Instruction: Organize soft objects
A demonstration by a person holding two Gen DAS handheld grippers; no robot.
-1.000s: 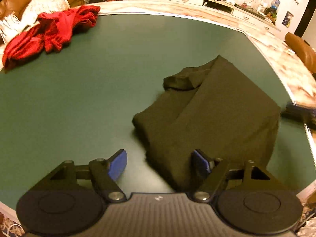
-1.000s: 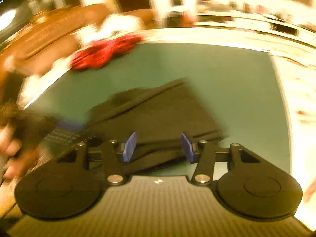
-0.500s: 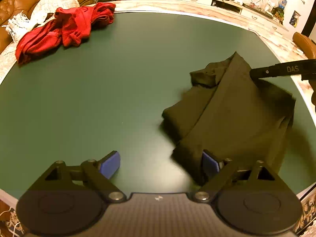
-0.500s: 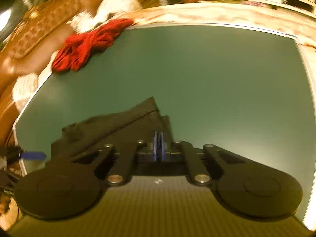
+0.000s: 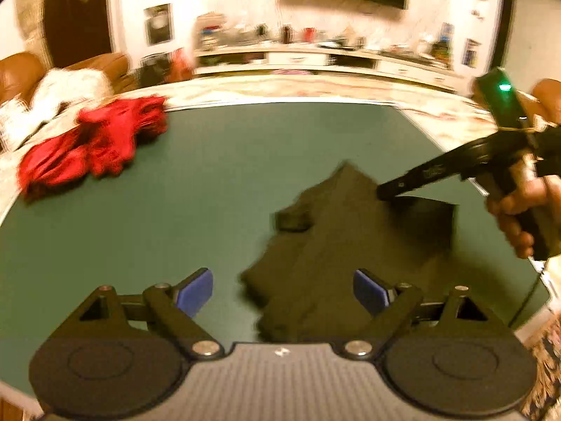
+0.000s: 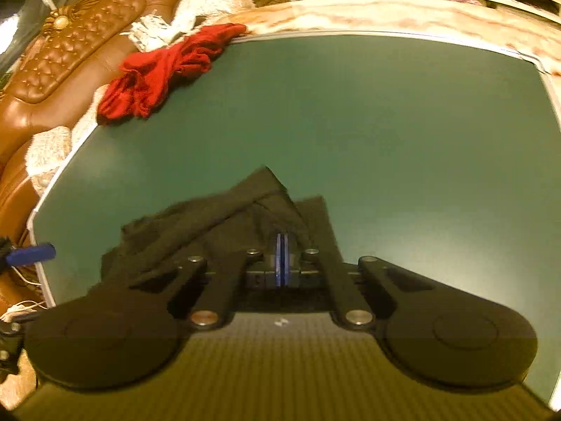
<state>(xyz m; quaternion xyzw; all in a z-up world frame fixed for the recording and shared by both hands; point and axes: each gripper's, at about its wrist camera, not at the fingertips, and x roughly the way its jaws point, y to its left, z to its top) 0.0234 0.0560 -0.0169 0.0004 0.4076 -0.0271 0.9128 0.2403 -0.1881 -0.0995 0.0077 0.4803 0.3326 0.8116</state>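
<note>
Blue pads pressed flat together mark the right gripper (image 6: 281,259), clamped on a raised fold of the dark garment (image 6: 210,224); the cloth peaks just beyond the pads and drapes away to the left. From the left wrist view that same gripper (image 5: 384,194) reaches in from the right, its tip at the garment's (image 5: 336,245) far right edge, with a hand (image 5: 522,214) wrapped round its handle and a green light glowing on top.

The left gripper (image 5: 282,291) stands wide apart, blue pads spread, holding nothing; the garment's near edge lies between its fingers, closer to the right one.

That garment is a blackish olive-brown, matte and limp, loosely bunched rather than neatly flat, with a pointed far corner, a small rolled lump on its left side and a ragged near edge. It sits on the near right part of the green table (image 5: 210,175).

Well apart from it, at the far left corner of the table, lies a crumpled red cloth (image 5: 94,147), partly spilling over the pale rim. Beyond that is a brown leather sofa (image 6: 66,56) with a white fringed throw (image 6: 196,10) on it. Much of the left wrist view is blurred.
</note>
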